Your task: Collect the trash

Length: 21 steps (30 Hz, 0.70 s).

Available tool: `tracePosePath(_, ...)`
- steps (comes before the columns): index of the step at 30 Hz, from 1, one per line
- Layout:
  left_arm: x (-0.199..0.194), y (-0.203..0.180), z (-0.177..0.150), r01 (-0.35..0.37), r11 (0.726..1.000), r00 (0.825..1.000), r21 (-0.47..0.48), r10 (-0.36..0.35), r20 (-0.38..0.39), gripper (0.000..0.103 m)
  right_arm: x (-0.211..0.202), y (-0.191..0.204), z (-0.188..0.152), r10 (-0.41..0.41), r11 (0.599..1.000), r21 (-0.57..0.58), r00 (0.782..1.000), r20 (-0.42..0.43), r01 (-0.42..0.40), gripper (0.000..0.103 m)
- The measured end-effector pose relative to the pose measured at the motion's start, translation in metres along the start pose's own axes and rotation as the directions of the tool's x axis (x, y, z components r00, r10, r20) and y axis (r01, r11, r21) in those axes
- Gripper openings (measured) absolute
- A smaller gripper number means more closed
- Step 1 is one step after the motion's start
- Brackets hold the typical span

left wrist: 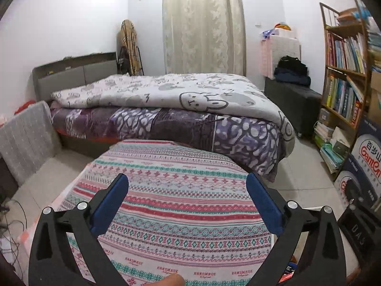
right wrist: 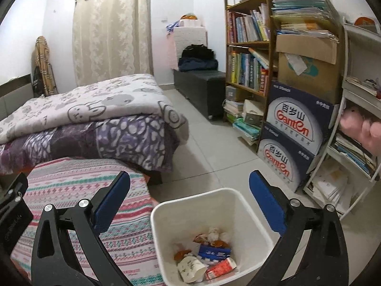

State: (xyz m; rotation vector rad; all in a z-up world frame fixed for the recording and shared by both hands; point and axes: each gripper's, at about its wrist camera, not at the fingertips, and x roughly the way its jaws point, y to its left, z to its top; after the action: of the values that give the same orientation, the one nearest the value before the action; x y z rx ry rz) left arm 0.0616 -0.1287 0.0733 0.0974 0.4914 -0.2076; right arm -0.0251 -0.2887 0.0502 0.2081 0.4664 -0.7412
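Two grippers, jaws wide apart, nothing held. Right gripper (right wrist: 189, 202) is placed directly above the white bin (right wrist: 252, 211), where the collected trash (right wrist: 207, 255) is seen; left gripper (left wrist: 187, 205) is held over the striped cloth (left wrist: 178, 166), which is seen bare.

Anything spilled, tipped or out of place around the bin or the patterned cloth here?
Nothing stands out. The white bin is upright with the trash inside, and the striped cloth lies flat and bare.
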Motion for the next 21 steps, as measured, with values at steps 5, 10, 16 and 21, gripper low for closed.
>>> tracePosePath(5, 0.0, 0.015, -0.001, 0.001, 1.0, 0.999, -0.009, -0.001, -0.034, 0.096, -0.002, 0.01, -0.005, 0.023, 1.0, -0.017, 1.0, 0.005, -0.023, 0.096)
tracePosePath(10, 0.002, 0.02, -0.005, -0.008, 1.0, 0.998, -0.002, 0.008, -0.06, 0.096, -0.006, 0.013, -0.005, 0.049, 0.999, -0.007, 0.999, 0.014, -0.049, 0.096)
tracePosePath(16, 0.005, 0.018, -0.007, -0.009, 1.0, 0.998, 0.01, 0.01, -0.067, 0.096, -0.005, 0.015, -0.006, 0.065, 0.998, -0.013, 0.998, 0.004, -0.065, 0.096)
tracePosePath(21, 0.007, 0.016, -0.009, -0.009, 1.0, 0.997, 0.013, 0.01, -0.076, 0.096, -0.003, 0.015, -0.007, 0.07, 0.998, -0.003, 0.998, -0.006, -0.07, 0.096)
